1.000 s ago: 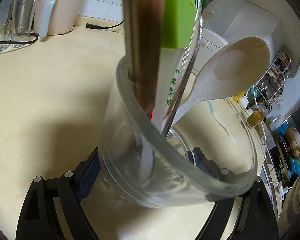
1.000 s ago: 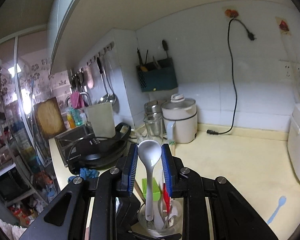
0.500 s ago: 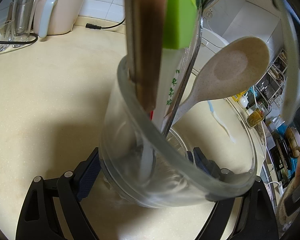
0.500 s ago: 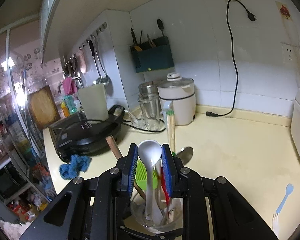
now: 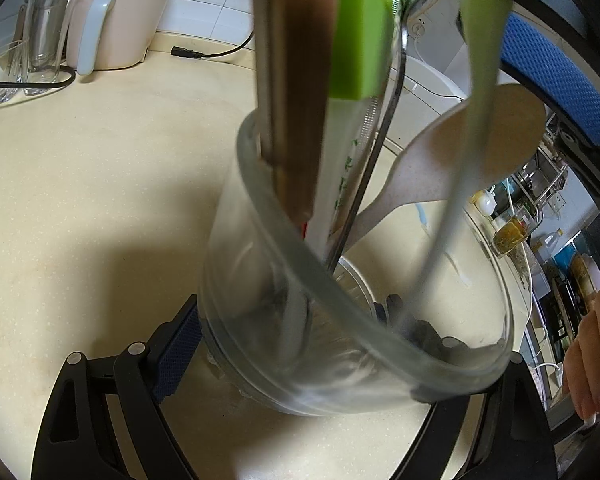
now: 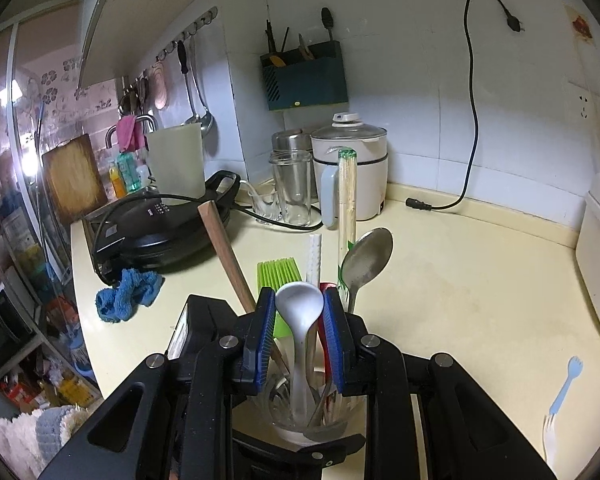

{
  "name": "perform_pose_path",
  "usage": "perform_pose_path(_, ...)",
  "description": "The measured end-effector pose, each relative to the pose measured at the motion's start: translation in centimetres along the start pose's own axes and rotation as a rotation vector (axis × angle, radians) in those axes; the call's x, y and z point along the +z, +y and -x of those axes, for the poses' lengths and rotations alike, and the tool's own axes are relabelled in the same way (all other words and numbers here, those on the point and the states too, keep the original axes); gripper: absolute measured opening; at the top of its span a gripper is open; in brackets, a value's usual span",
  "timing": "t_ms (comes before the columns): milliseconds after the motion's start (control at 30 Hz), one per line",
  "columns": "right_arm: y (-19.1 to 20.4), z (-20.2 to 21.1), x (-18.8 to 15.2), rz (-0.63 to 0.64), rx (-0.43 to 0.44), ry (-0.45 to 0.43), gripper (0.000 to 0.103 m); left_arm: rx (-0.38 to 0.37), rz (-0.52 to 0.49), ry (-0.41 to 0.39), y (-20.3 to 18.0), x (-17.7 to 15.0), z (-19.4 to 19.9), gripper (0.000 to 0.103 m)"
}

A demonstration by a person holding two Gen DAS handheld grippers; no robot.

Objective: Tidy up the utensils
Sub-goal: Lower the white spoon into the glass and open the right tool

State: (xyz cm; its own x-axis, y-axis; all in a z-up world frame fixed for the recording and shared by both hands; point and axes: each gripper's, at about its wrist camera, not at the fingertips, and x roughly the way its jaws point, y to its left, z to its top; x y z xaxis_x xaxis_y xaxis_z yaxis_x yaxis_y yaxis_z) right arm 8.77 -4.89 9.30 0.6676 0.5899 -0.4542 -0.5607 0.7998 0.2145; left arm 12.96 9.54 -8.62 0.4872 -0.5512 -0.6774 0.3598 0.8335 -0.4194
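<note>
Dim, warm indoor light; a soft shadow falls left of the glass jar (image 5: 339, 320), whose near contents blur. Fisheye edges bend and darken.

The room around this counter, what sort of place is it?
A home kitchen, most likely: ladles hang from wall hooks, an electric kettle stands on the counter, and a cutting board leans nearby.

Both claws are matte black plastic with angular, cut-out arms. The right claw (image 6: 300, 336) carries blue ribbed pads and silver screws at its pivots. The left claw (image 5: 300, 344) shows the same blue pads.
</note>
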Motion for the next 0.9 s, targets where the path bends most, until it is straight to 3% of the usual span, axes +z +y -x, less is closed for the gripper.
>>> perform_pose_path(667,0.9,0.0,0.4,0.047,-0.044,0.035,0.025,-0.001,0.001,0.0,0.0,0.0,0.0,0.09)
perform_pose_path(900,0.5,3.0,1.8,0.013,-0.007,-0.052,0.026,-0.002,0.002,-0.001,-0.1,0.0,-0.1,0.09)
